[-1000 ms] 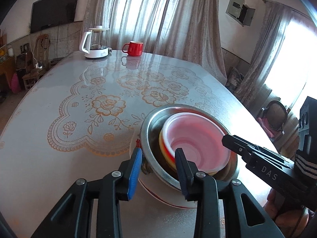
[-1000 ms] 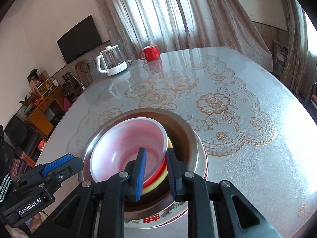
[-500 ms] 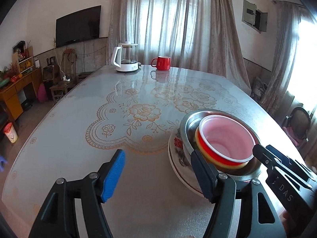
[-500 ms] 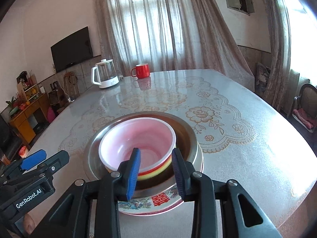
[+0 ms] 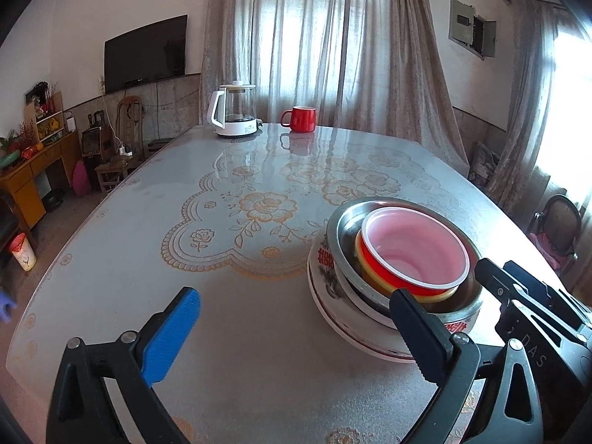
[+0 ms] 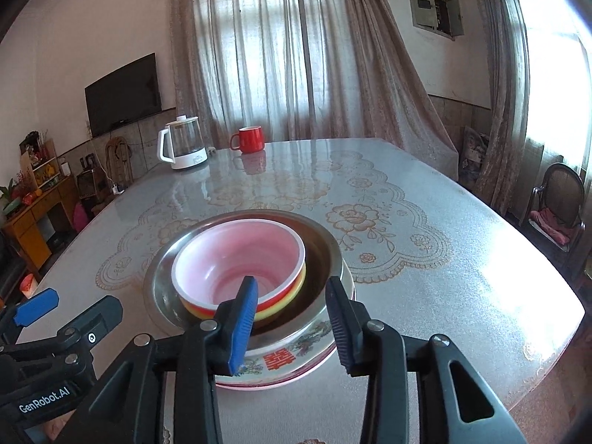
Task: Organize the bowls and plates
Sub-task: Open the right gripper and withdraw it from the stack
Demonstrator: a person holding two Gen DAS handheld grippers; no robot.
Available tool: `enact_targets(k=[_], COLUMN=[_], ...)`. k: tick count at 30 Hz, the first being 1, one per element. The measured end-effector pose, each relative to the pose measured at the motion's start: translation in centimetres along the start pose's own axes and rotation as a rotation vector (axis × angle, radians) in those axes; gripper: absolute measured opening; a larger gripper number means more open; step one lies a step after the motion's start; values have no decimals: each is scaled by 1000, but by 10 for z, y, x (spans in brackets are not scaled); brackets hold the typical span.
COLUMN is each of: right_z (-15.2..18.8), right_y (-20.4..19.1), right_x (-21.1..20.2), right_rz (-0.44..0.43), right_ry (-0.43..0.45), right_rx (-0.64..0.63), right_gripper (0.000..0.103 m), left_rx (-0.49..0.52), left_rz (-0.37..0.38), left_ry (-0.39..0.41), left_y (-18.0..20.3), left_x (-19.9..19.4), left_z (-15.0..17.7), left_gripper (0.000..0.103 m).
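A stack of dishes stands near the table's front edge. A red bowl with a pink inside sits on a yellow bowl, both nested in a steel bowl, which rests on white floral plates. My left gripper is open and empty, pulled back to the left of the stack. My right gripper is open and empty, just in front of the stack, touching nothing. It shows at the right in the left wrist view.
A glass kettle and a red mug stand at the table's far edge. The table has a floral cloth under glass. A chair stands at the right.
Both grippers have opened and drawn back from the stack. The right one let go of the red bowl's rim; the left one moved away from the steel bowl's edge.
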State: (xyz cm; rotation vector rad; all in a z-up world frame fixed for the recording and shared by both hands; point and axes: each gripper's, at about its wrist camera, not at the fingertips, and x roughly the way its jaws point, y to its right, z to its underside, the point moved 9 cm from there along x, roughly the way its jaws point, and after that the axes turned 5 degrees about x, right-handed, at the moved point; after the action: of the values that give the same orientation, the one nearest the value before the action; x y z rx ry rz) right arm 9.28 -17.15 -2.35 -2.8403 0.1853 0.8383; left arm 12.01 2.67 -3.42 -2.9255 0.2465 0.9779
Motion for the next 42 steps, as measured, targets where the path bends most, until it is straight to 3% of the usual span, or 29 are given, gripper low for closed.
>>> enact_targets(k=[21,42], right_z=[-2,-4], right_y=[-1,-1], right_x=[-1,3], right_rz=[-1,-2], right_ry=[2,-2], right_rx=[-6,-9], right_gripper=[38,38], left_rx=[-19,-11], left_rz=[-50,-46], left_ry=[20,15], left_y=[-5,-6], left_x=[-1,1], left_z=[-4,-4], left_gripper=[103,103])
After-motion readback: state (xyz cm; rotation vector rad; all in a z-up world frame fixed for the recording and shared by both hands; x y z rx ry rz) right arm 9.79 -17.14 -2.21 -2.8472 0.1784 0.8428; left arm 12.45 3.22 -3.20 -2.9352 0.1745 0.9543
